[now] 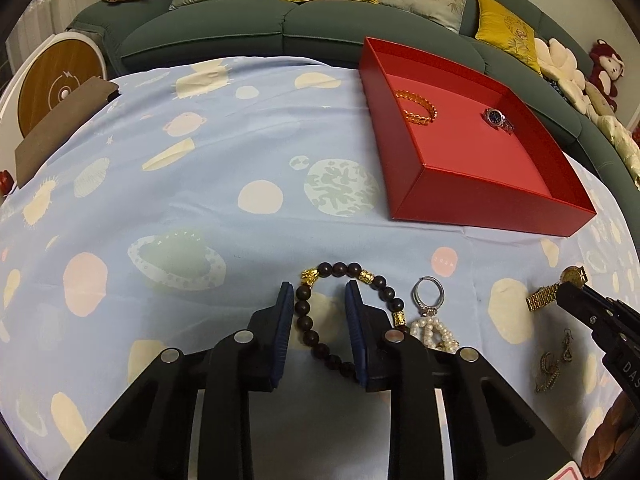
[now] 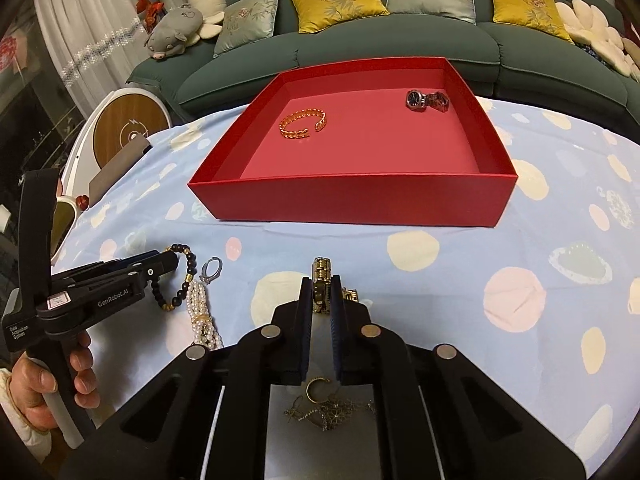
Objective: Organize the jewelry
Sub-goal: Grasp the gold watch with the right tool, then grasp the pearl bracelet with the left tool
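Observation:
A dark bead bracelet point(image 1: 303, 312) with gold charms lies on the blue cloth. My left gripper point(image 1: 319, 292) stands over it, open; the bracelet's left arc lies between the fingers, against the left pad only. My right gripper point(image 2: 321, 284) is shut on the band of a gold watch point(image 2: 322, 276), also visible in the left wrist view, gold watch point(image 1: 573, 276). The red box point(image 2: 352, 200) behind holds a gold bangle point(image 2: 304, 124) and a silver watch point(image 2: 426, 100). A silver ring point(image 1: 429, 292) and a pearl bracelet point(image 1: 434, 332) lie beside the beads.
Tangled earrings point(image 2: 328, 404) and a small gold hoop point(image 2: 316, 390) lie under my right gripper. A hand point(image 2: 52, 380) holds the left tool. Behind the table runs a green sofa point(image 2: 360, 48) with cushions. At the left stand a round white device point(image 1: 60, 80) and a brown card point(image 1: 60, 132).

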Demonstrator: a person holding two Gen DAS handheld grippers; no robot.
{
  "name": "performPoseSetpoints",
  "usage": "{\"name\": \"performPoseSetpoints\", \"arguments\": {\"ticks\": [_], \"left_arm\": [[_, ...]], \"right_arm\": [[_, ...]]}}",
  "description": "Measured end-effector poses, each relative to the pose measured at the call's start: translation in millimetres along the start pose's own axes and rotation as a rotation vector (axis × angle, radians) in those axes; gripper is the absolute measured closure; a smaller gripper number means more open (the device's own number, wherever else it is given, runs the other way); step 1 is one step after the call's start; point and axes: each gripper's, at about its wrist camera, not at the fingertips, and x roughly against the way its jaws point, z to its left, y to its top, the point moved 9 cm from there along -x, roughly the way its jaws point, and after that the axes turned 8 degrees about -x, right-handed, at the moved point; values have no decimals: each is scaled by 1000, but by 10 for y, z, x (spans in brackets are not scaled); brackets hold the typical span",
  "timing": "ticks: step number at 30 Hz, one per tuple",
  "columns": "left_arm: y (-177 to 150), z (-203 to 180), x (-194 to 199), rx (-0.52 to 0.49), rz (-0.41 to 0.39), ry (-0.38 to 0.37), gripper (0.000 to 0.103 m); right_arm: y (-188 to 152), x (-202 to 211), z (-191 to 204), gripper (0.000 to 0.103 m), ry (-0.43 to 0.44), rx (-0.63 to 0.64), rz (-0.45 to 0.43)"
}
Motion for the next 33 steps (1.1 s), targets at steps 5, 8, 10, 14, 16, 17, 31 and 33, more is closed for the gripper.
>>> {"name": "performPoseSetpoints", "arguments": {"ticks": [5, 8, 10, 14, 16, 17, 31, 33], "left_arm": [[-3, -150, 221, 10, -29, -61, 77], [-63, -381, 298, -18, -18, -103, 74], [-107, -520, 296, -28, -7, -109, 66], [-208, -757, 183, -38, 42, -122, 63], [-264, -820, 102, -39, 69, -108, 62], [-263, -835, 95, -45, 55, -89, 62], [-317, -922, 188, -106, 27, -101, 92], [-298, -930, 263, -106, 15, -119, 92]], "right_arm": [[24, 256, -107, 95, 10, -17, -32], [36, 372, -190, 95, 8, -25, -45], [41, 409, -233, 95, 1, -30, -49], [39, 409, -289, 95, -6, -35, -48], [37, 410, -301, 95, -11, -31, -49], [34, 413, -306, 95, -11, -31, -49], [38, 492, -349, 95, -4, -43, -60], [46, 524, -332, 95, 1, -42, -67]]}}
